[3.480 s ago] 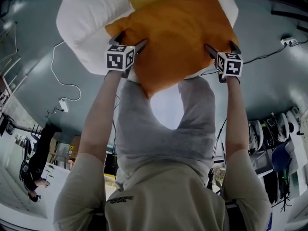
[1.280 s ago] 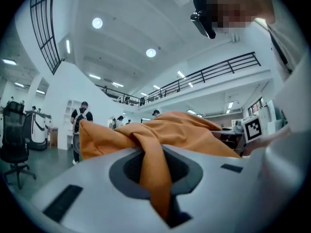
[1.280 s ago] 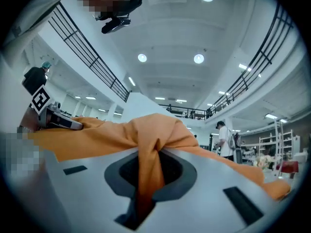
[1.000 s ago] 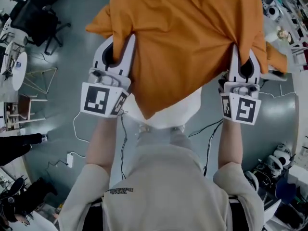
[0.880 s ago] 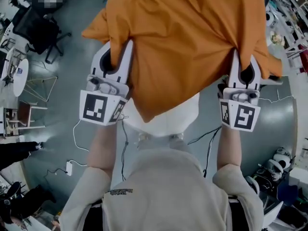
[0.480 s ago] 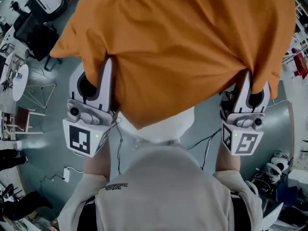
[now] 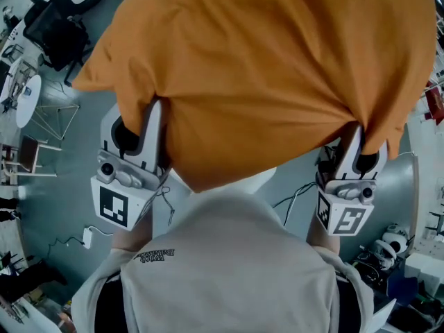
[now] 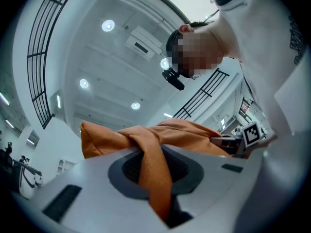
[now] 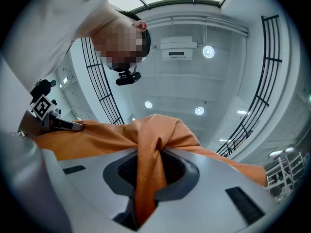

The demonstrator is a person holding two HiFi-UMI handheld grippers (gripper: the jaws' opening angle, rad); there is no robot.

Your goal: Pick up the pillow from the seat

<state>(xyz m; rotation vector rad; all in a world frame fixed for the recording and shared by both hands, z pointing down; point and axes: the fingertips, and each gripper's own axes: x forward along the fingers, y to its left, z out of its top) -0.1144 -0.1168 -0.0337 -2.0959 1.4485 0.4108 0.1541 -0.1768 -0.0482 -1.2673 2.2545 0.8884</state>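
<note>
The orange pillow (image 7: 270, 68) hangs in the air and fills the top of the head view; a white patch (image 7: 232, 183) shows under its lower edge. My left gripper (image 7: 144, 120) pinches a fold of the orange cloth at the pillow's left edge. My right gripper (image 7: 362, 143) pinches another fold at its right edge. In the left gripper view the left gripper (image 8: 155, 176) is shut on a twisted strip of the pillow (image 8: 189, 135). In the right gripper view the right gripper (image 9: 147, 178) has its jaws opening slightly, with a strip of the pillow (image 9: 97, 136) still pressed between them.
The person's beige-shirted torso (image 7: 229, 269) fills the bottom of the head view. Behind it lies grey floor with cables and a power strip (image 7: 88, 236), an office chair (image 7: 59, 37) and a small round table (image 7: 26, 96) at the left, and clutter (image 7: 399, 245) at the lower right.
The pillow has come closer to the head camera and now fills more of that view. Both grippers have sunk a little in the frame, still holding its edges.
</note>
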